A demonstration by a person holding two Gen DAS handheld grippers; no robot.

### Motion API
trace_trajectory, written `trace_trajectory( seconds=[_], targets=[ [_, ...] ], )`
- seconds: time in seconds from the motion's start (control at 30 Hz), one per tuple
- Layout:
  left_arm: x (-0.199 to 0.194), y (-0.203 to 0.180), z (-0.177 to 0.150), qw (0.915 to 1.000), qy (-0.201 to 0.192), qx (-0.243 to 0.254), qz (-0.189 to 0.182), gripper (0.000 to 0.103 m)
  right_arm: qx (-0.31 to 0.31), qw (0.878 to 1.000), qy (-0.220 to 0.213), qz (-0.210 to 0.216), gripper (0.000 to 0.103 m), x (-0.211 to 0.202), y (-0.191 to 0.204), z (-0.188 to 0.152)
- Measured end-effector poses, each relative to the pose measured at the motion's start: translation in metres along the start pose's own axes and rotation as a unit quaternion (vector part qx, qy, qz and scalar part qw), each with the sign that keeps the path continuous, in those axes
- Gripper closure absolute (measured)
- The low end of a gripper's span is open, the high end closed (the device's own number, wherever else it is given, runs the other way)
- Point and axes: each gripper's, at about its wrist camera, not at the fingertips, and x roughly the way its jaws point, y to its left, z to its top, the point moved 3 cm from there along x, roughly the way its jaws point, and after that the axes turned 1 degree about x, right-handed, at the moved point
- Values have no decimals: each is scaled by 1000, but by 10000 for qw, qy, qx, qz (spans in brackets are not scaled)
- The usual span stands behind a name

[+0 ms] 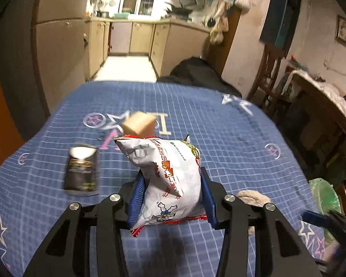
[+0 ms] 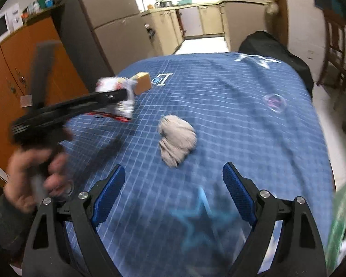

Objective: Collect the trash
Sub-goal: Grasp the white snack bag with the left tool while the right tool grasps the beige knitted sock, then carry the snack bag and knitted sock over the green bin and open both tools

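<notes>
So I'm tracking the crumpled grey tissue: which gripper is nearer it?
Right. The right gripper is open just short of the grey tissue; the left gripper, off to its left, grips the snack bag.

Both wrist views look down across the blue-clothed table (image 1: 219,124), kitchenward.

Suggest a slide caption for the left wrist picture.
Left claw grips a white snack bag above the blue checked tablecloth.

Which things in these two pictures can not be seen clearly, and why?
- Small cardboard box: left wrist view, blurred, its lower part behind the white snack bag.
- Green bin bag: right wrist view, cut by the edge.
- Black packet: print blurred.
</notes>
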Motion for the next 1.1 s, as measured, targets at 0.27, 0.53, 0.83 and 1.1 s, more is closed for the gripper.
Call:
trace_trajectory(
  seconds=[0.27,0.53,0.83,1.1],
  targets=[
    [-44,19,-11,9997,-179,-156,-74,57,-124,9986,261,-442,39,55,8,26],
    [-58,25,-21,9996,-210,-184,-71,57,-176,9952,323,-911,70,63,5,21],
    [-116,-1,-38,9962,-804,325,70,57,-128,9908,-958,-951,72,-37,24,16],
    [-191,-47,-43,9858,-1473,807,-88,57,-49,9730,-2011,-1127,71,-141,40,-4]
  ],
)
